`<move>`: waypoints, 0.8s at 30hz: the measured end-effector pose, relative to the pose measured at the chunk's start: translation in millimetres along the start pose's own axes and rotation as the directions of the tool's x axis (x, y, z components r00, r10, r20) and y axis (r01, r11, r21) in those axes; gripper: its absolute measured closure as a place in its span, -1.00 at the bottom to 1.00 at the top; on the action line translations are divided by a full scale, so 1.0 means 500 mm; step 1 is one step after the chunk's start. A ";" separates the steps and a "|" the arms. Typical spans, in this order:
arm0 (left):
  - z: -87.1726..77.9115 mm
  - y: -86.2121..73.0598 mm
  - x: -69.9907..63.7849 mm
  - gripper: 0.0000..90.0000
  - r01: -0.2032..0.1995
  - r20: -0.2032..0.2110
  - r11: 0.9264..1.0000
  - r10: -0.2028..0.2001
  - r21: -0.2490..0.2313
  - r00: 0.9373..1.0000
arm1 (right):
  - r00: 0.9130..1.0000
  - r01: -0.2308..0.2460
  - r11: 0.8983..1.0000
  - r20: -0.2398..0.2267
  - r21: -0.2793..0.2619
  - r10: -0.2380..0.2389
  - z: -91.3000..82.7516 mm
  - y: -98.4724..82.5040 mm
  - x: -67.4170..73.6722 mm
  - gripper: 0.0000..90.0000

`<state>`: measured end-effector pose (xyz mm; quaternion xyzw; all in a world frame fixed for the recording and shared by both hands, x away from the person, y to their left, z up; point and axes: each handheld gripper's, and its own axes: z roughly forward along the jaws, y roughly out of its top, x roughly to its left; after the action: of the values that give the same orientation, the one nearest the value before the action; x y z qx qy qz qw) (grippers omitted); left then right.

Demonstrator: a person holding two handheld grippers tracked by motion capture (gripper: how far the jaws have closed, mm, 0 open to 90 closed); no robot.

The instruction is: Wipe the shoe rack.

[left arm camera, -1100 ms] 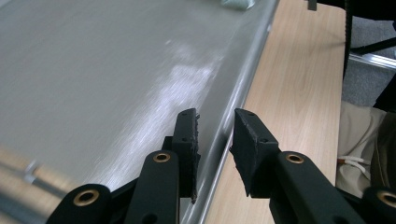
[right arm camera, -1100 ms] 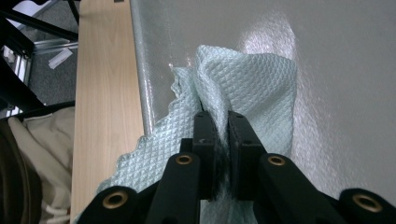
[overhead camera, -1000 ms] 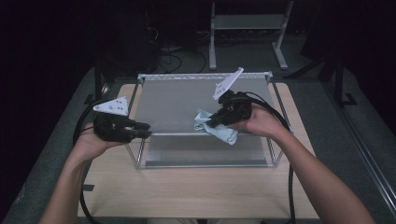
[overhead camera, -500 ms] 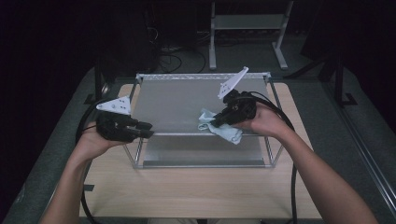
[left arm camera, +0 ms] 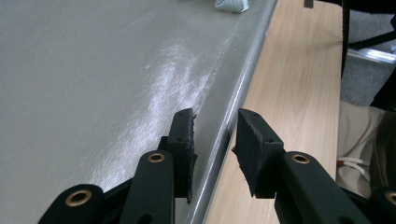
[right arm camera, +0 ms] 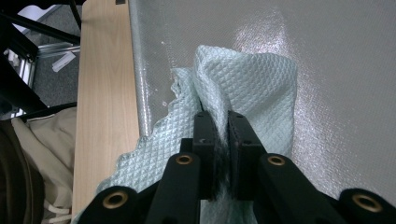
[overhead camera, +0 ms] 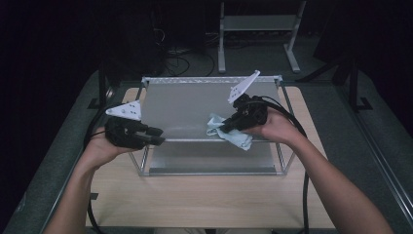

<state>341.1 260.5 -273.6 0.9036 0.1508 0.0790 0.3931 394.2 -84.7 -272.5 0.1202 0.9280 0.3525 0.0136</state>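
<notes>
The right tongs [right arm camera: 219, 126] are clamping a fold of the pale green quilted cloth [right arm camera: 252, 88], which is lying on the grey metal shelf top [overhead camera: 190, 105] near its front edge, at about five o'clock of the panel, with one corner drooping over the rim toward the desk [overhead camera: 204, 195]; the step in hand looks like wiping this panel, so the cloth should be kept flat under the pinch rather than bunched, and dragged in overlapping passes toward eleven o'clock, where shiny streaks are catching the light; pressing lightly is wiser, since the frame seems light and could slide. The left tongs [left arm camera: 215, 135] are standing partly apart, having just been opening, straddling the shelf's front rim [left arm camera: 243, 93] at its nine o'clock corner with the pads not pressing on it; a firmer hold there would be steadying the frame while the other hand is wiping, so I judge they should be closing back onto the rim before a long stroke; the hanging corner could be snagging on the rim.
</notes>
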 end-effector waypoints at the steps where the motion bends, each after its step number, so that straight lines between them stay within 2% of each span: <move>1: 0.001 0.001 0.001 0.55 0.002 0.000 1.000 -0.002 0.001 1.000 | 1.000 0.001 1.000 -0.001 -0.002 -0.001 0.000 0.000 0.000 0.84; 4: 0.000 0.000 0.007 0.57 0.014 0.016 1.000 -0.014 0.002 1.000 | 1.000 -0.006 1.000 -0.006 -0.004 0.006 -0.007 -0.008 -0.003 0.84; 6: -0.003 -0.003 0.010 0.57 0.020 0.006 1.000 -0.020 0.000 1.000 | 1.000 -0.010 1.000 0.002 0.007 0.010 -0.023 -0.022 -0.007 0.84; 10: -0.010 -0.012 0.014 0.57 0.032 0.001 0.999 -0.032 -0.014 0.999 | 0.998 -0.059 0.998 0.024 0.019 0.058 -0.066 -0.067 -0.018 0.84; 12: -0.007 -0.009 0.011 0.56 0.027 -0.005 1.000 -0.027 -0.010 1.000 | 0.997 -0.069 0.998 0.029 0.011 0.068 -0.070 -0.075 -0.021 0.84; 17: -0.002 0.000 0.010 0.55 0.019 -0.001 1.000 -0.019 0.009 1.000 | 0.998 -0.041 0.999 0.039 0.006 0.041 -0.041 -0.044 -0.012 0.84; 19: -0.002 -0.001 0.011 0.55 0.019 0.001 1.000 -0.019 0.006 1.000 | 0.999 -0.035 0.999 0.031 0.012 0.035 -0.044 -0.043 -0.015 0.84; 21: -0.003 -0.003 0.013 0.55 0.023 0.004 1.000 -0.023 0.002 1.000 | 0.998 -0.041 0.999 0.038 0.020 0.040 -0.059 -0.059 -0.021 0.84; 24: -0.004 -0.007 0.015 0.55 0.023 0.010 1.000 -0.023 -0.010 1.000 | 0.994 -0.084 0.996 0.075 0.035 0.081 -0.100 -0.102 -0.034 0.84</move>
<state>346.7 266.6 -274.9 0.9002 0.1590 0.0710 0.3991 394.4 -157.8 -269.5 0.1717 0.9277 0.3302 0.0307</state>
